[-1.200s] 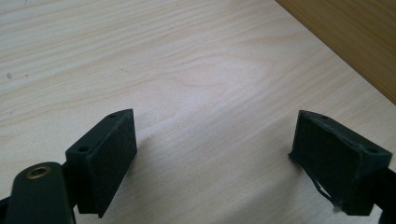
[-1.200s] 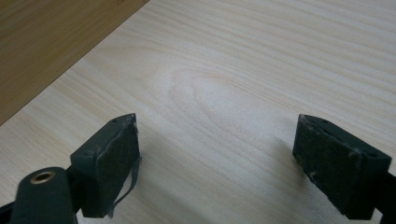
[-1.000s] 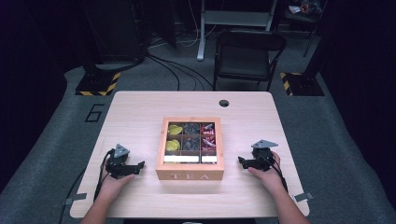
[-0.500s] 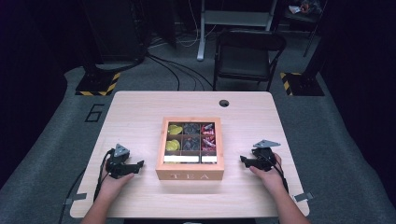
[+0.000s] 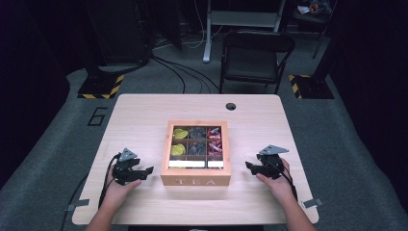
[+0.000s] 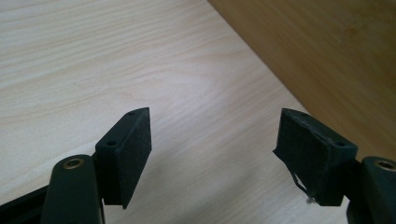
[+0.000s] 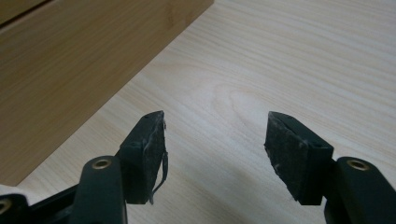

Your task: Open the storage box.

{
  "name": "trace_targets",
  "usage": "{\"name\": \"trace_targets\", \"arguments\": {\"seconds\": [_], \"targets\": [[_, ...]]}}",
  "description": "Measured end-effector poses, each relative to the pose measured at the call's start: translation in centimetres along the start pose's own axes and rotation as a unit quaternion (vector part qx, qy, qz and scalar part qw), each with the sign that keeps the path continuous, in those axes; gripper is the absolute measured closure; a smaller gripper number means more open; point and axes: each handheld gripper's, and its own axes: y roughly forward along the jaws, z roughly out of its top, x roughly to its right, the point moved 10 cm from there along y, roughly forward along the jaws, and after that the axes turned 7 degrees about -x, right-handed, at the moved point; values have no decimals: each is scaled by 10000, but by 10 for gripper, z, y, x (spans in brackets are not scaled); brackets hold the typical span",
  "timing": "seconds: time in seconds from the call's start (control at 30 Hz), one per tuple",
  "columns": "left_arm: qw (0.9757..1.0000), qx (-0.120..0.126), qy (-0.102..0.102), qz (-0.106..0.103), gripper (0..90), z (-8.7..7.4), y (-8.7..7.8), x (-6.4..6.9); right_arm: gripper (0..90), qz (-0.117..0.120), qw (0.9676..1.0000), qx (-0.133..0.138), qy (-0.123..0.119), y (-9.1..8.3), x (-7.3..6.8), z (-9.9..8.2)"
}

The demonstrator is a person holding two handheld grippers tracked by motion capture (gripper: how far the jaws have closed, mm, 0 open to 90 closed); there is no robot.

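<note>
A dark room lay behind the pale wood table (image 5: 144, 115), with a black folding chair (image 5: 255, 57) at the upper middle of the high view and cables on the grey floor. At the centre of that view we saw the box (image 5: 196, 153): square, honey-coloured wood, open on top, with "TEA" lettered on its near wall. Six compartments showed inside, yellow packets at the left, dark ones in the middle, red ones at the right, and a white strip ran along the front.

The left gripper (image 5: 144, 172) sat at the lower left of the box, the right gripper (image 5: 250, 167) at the lower right, each near a side wall but apart from it. We saw both with jaws parted and holding nothing; they had just been closing a little.

The gripper views gave what the high view could not: the table's fine grain, the box's smooth side wall (image 6: 322, 56) (image 7: 79, 70), and worn, frayed black pads (image 6: 135, 149) (image 7: 289, 149).
</note>
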Motion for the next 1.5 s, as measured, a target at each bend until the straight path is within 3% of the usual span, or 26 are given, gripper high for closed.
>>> {"name": "trace_targets", "arguments": {"seconds": [0.1,0.13,0.3,0.37,0.43,0.57,0.7,0.83,1.1,1.27,1.5], "targets": [[10000,19,6,-16,249,2,-3,1,367,-38,10000,62,-64,-3,-4,2],[10000,35,-83,-18,250,3,-4,3,367,-45,9999,96,-84,-4,-4,3],[9999,-27,125,27,286,5,-11,6,384,117,9997,224,13,-13,-11,8],[9999,4,115,24,281,5,-11,8,387,149,9996,232,40,-14,-13,8],[9999,-10,140,-13,266,5,-13,10,401,130,9995,245,-176,-16,-14,9],[9999,30,144,-27,283,8,-16,11,410,168,9993,254,-197,-19,-18,10],[9999,125,5,-105,341,12,-23,10,433,241,9989,285,-275,-23,-21,14],[9997,201,-12,-167,413,16,-31,10,444,411,9982,329,-301,-28,-25,17],[9991,310,175,-251,436,24,-47,20,480,489,9966,438,-498,-40,-35,25],[9982,409,331,-287,457,29,-55,27,454,588,9958,537,-446,-44,-43,30],[9969,407,478,-474,476,30,-60,38,456,716,9939,599,-587,-49,-56,35]]}}
